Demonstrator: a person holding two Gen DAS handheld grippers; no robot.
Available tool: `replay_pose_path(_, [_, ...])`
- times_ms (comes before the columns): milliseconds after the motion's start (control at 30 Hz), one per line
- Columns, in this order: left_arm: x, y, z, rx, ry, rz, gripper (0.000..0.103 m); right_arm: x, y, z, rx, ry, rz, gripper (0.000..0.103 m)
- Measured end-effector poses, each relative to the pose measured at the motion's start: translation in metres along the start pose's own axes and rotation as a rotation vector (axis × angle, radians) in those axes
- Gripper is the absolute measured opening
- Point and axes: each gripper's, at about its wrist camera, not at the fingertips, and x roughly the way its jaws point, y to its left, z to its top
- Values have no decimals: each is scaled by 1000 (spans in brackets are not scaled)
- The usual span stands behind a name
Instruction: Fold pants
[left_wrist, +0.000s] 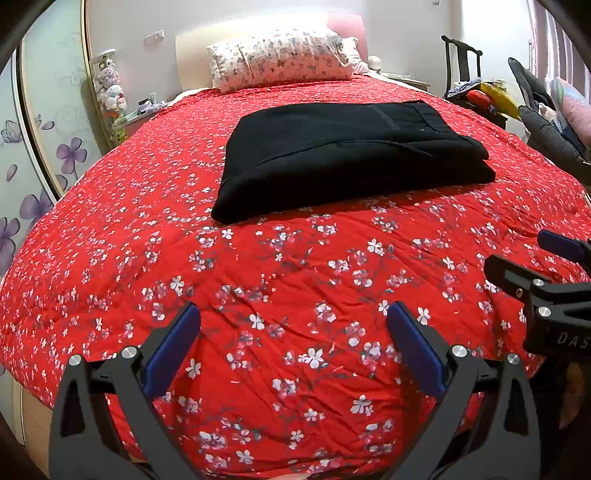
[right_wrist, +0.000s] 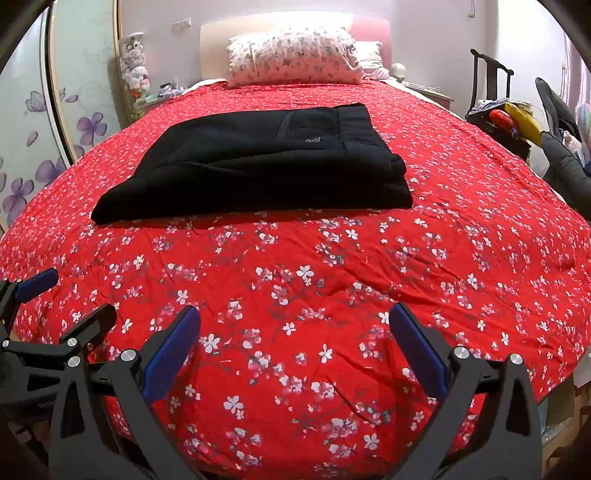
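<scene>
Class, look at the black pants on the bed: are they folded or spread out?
Folded. The pants lie as a compact stacked rectangle on the red quilt, layered edges showing at one end, no legs spread out.

Small logo (right_wrist: 312, 139) on folded pants (right_wrist: 258, 158) too tiny to read

A bed (left_wrist: 110, 258) covered by a red quilt (right_wrist: 443, 221) with white blossoms carries everything. Folded black pants (right_wrist: 258, 170) lie flat mid-quilt. A floral pillow (left_wrist: 280, 59) rests at the headboard end.
</scene>
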Motion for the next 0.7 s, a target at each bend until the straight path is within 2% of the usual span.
replay_pose_path(700, [0, 0, 0, 0, 0, 0, 101, 0, -2, -2, 3, 3, -1, 102])
